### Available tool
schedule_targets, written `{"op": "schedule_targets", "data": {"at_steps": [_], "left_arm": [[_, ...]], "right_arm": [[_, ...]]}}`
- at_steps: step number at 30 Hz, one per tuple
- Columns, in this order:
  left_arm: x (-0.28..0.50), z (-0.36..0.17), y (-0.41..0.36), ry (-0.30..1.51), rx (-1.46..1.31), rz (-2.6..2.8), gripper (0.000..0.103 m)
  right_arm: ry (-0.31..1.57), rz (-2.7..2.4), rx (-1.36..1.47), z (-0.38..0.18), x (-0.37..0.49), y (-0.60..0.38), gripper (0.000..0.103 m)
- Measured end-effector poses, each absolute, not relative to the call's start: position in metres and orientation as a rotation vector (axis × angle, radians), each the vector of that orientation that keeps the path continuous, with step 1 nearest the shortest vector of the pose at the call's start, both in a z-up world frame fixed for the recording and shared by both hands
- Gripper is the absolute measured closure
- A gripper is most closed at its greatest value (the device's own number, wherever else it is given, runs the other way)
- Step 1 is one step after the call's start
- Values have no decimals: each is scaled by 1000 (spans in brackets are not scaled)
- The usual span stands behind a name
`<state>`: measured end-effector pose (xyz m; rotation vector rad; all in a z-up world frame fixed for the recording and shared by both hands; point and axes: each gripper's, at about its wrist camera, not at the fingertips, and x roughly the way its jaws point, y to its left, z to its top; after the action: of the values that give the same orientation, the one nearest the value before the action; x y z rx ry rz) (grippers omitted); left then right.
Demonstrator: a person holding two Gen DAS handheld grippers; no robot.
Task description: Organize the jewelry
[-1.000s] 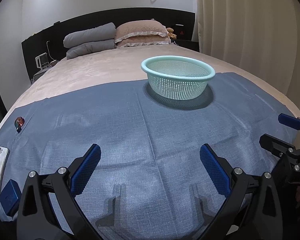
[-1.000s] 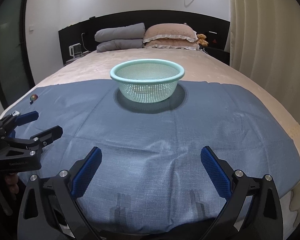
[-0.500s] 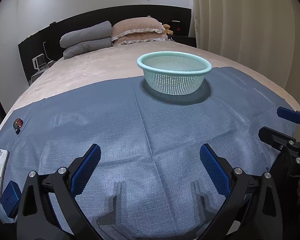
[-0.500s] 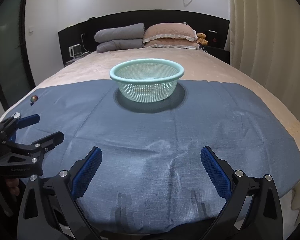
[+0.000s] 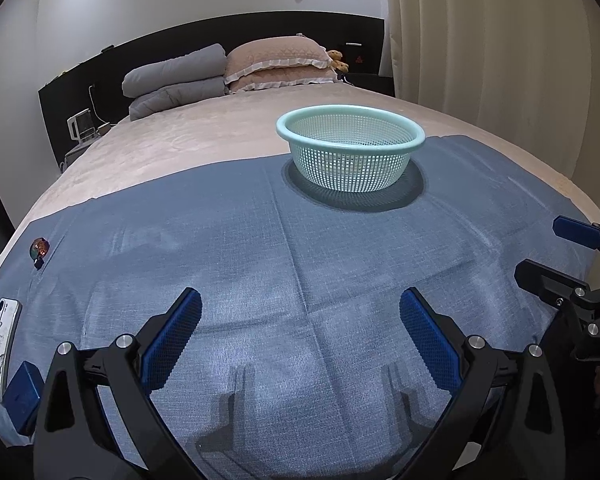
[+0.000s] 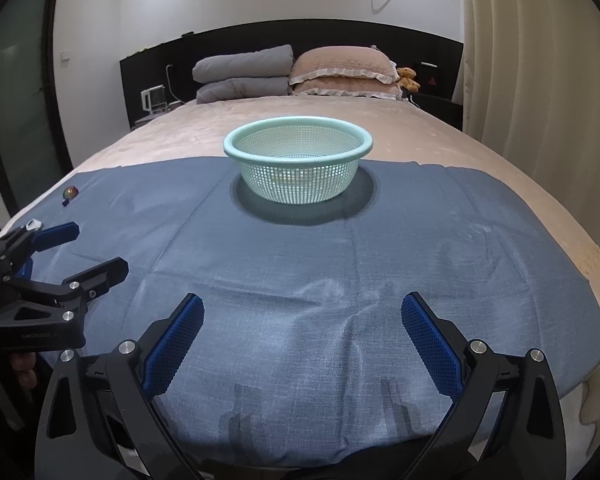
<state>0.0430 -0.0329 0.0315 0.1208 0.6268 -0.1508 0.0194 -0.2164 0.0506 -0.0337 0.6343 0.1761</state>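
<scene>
The bed (image 5: 204,148) carries a blue cloth (image 5: 300,264). On it at 12 o'clock stands the mesh basket (image 6: 298,158). The left claw (image 5: 300,336) and the right claw (image 6: 302,338) are both released and hold nothing. The small jewelry piece (image 5: 39,249) lies at 10 o'clock, near the cloth edge. I judge the left claw should approach it low and close gently.

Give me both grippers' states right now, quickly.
Left gripper: open, holding nothing.
Right gripper: open, holding nothing.
</scene>
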Motion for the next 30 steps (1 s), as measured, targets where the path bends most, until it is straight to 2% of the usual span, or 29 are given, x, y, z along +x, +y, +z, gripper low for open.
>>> {"op": "schedule_targets", "data": {"at_steps": [30], "left_arm": [[40,30,-36,624,151,-141,6]], "right_arm": [[646,172,-21,50,23,-219,8]]}}
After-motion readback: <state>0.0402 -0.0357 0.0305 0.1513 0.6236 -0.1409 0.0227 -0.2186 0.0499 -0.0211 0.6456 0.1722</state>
